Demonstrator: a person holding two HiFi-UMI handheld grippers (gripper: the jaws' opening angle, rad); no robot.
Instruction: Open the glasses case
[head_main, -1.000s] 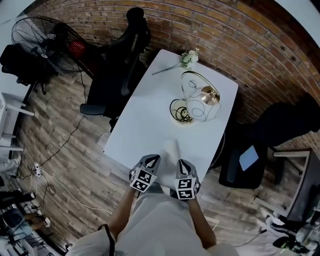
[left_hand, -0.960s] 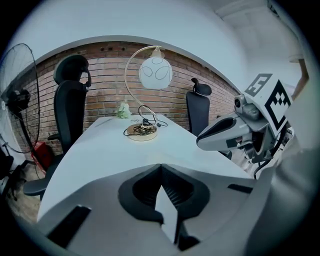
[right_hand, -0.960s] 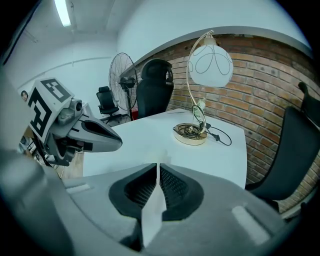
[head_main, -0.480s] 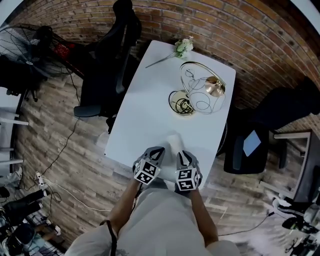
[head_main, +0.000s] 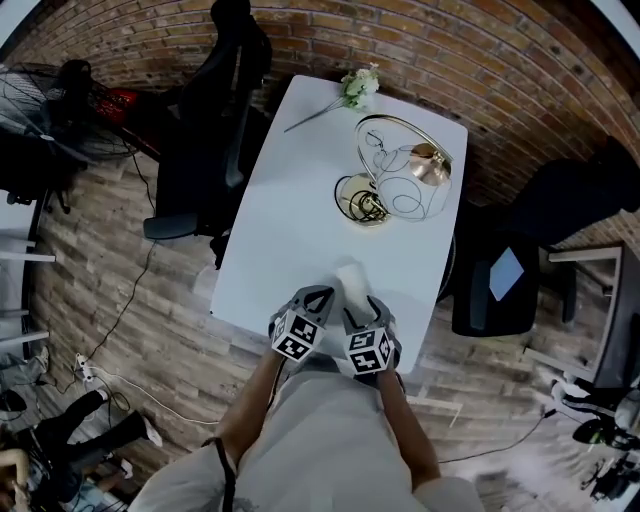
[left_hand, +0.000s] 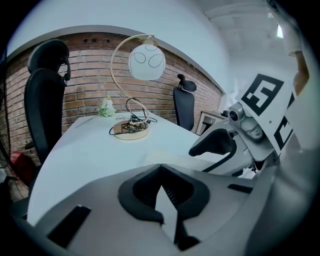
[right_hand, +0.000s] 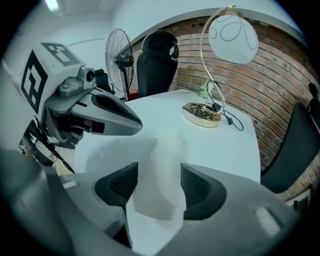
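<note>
The right gripper's jaws are held wide, having just been opening, and the white case is seen standing between them, its sides just beside the ribbed pads; whether either pad touches it cannot be told. The left gripper's jaws are drawn together, tips meeting, with only a thin wedge of the surface shown behind them and nothing gripped. In the head view both grippers are set side by side at the near edge of the surface, tilted downward, and the case is found lying just ahead of them, closer to the right one. From the right gripper view the left gripper is seen close by on the left, beside the case. Further back on the surface a lamp with a gold arc and a white globe is placed, its cord coiled on the round base. A flower is laid at the far edge. A black chair and a fan are stood beyond the surface, before a brick wall.
</note>
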